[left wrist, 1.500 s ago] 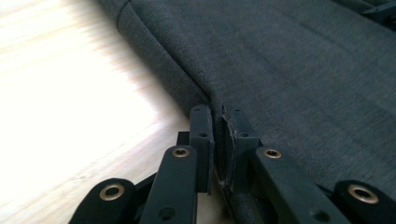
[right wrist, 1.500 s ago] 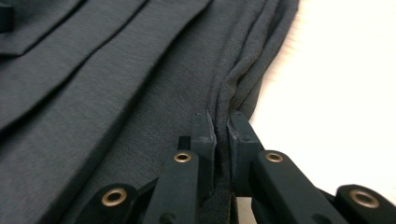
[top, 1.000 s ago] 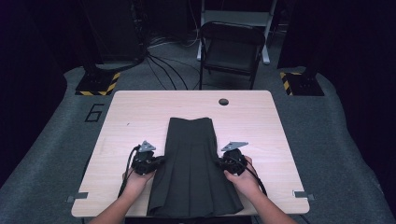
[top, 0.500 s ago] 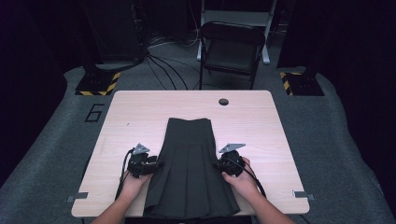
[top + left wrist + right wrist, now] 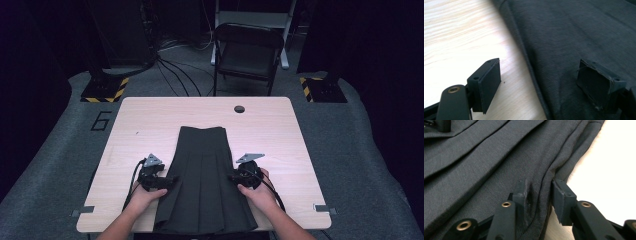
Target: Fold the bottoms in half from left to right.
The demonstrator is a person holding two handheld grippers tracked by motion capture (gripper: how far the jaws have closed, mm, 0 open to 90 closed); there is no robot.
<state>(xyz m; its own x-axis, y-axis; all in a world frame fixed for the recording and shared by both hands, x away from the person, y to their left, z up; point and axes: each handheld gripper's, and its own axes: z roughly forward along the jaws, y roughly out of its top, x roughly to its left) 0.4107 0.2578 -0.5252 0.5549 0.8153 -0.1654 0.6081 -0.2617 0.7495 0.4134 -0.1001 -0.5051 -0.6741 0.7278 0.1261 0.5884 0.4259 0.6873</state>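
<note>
A dark grey pleated skirt (image 5: 202,170) lies flat on the wooden table (image 5: 280,145), waistband away from me. My left gripper (image 5: 167,182) is at the skirt's left edge. Its jaws have just been opening and stand wide in the left gripper view (image 5: 541,75), one pad over bare wood (image 5: 456,32), the other over the cloth (image 5: 574,32), gripping nothing. My right gripper (image 5: 235,177) is at the skirt's right edge. Its jaws (image 5: 540,192) have just been opening too; a raised fold of the skirt (image 5: 486,162) still lies loosely between them.
A round hole (image 5: 239,109) sits near the table's far edge. Behind the table stand a black folding chair (image 5: 247,50) and two stands with yellow-black striped bases (image 5: 105,89) (image 5: 320,89). Bare wood lies to both sides of the skirt (image 5: 614,165).
Both hands stay at the skirt's sides. The left gripper has shifted slightly toward the near edge of the table. The skirt has not moved.
</note>
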